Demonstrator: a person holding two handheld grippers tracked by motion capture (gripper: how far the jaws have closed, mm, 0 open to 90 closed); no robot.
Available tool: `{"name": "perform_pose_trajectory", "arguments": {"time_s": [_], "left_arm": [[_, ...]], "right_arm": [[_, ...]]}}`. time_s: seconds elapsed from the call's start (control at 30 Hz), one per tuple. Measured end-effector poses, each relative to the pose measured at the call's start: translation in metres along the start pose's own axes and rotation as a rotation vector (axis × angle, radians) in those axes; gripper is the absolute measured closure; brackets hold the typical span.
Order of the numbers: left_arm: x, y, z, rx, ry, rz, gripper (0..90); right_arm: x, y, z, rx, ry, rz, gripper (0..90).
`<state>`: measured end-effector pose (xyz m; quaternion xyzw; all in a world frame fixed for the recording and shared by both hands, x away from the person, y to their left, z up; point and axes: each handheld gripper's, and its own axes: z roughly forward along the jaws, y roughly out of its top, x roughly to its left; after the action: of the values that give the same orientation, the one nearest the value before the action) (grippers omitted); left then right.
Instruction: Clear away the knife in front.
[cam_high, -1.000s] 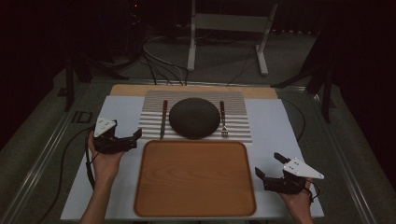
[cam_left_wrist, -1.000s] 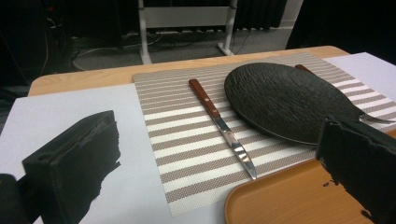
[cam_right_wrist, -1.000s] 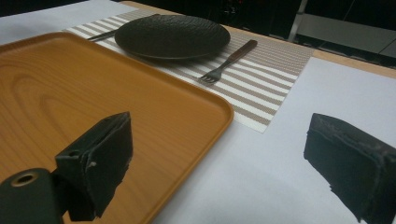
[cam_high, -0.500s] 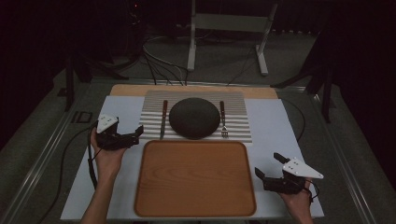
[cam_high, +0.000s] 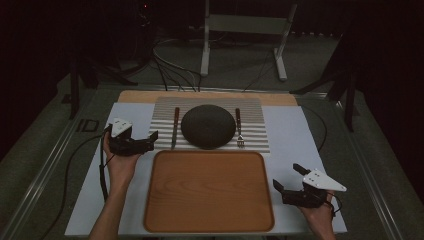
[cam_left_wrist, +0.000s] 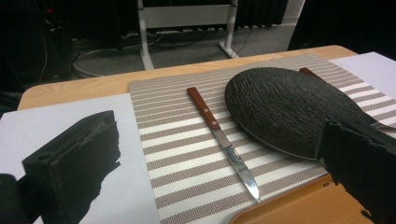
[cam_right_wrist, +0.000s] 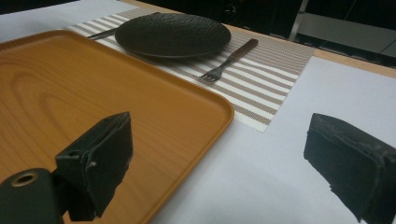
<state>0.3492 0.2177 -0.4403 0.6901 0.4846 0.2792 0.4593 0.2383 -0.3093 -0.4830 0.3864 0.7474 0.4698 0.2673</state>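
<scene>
A dark round plate (cam_high: 208, 126) sits on a striped placemat (cam_high: 260, 125), with a brown-handled knife (cam_high: 175, 127) to its left and a fork (cam_high: 239, 129) to its right. An empty wooden tray (cam_high: 207, 192) lies in front of the placemat. My left gripper (cam_high: 149, 142) hovers open just left of the knife, by the tray's far left corner. In the left gripper view the knife (cam_left_wrist: 219, 137) lies between the wide-apart jaws of that gripper (cam_left_wrist: 215, 133), beside the plate (cam_left_wrist: 285, 109). My right gripper (cam_high: 288, 178) is open off the tray's right edge; its own view (cam_right_wrist: 219, 128) shows the tray (cam_right_wrist: 93, 88) and the fork (cam_right_wrist: 229, 58).
A white sheet (cam_high: 295, 137) covers the wooden table under everything. Cables (cam_high: 75, 160) trail off the left side. A metal stand (cam_high: 240, 30) is on the floor beyond the table's far edge.
My left gripper has shifted a little forward and to the right, closer to the knife. The right gripper has stayed almost still.
</scene>
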Motion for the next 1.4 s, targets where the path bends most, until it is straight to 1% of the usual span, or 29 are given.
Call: {"name": "perform_pose_trajectory", "arguments": {"time_s": [0.2,0.53,0.6,0.73,0.93,1.13,1.37,1.4], "left_arm": [[-0.001,0.002,0.004,0.002,-0.002,0.004,0.3],[-0.004,0.0,0.019,0.007,-0.011,-0.015,0.2],[-0.004,0.0,0.02,0.009,-0.011,-0.015,0.3],[-0.003,0.0,0.026,0.015,-0.004,-0.023,0.3],[-0.002,0.0,0.032,0.031,0.005,-0.022,0.3],[-0.002,0.001,0.039,0.05,0.015,-0.008,0.3],[-0.002,0.0,0.046,0.054,0.018,-0.016,0.3],[-0.003,-0.002,0.049,0.061,0.019,-0.018,0.3]], "right_arm": [[0.0,0.0,0.0,0.001,0.001,-0.001,7.8],[0.0,0.0,0.0,0.002,0.004,-0.002,7.8],[0.0,0.0,0.001,0.002,0.004,-0.002,7.9],[0.0,0.0,0.001,0.004,0.006,-0.004,7.8],[0.0,0.0,0.001,0.005,0.007,-0.005,7.8],[0.0,0.0,0.002,0.008,0.009,-0.009,7.8],[0.0,0.0,0.002,0.009,0.01,-0.009,7.8],[0.0,0.0,0.002,0.01,0.011,-0.01,7.8]]}}
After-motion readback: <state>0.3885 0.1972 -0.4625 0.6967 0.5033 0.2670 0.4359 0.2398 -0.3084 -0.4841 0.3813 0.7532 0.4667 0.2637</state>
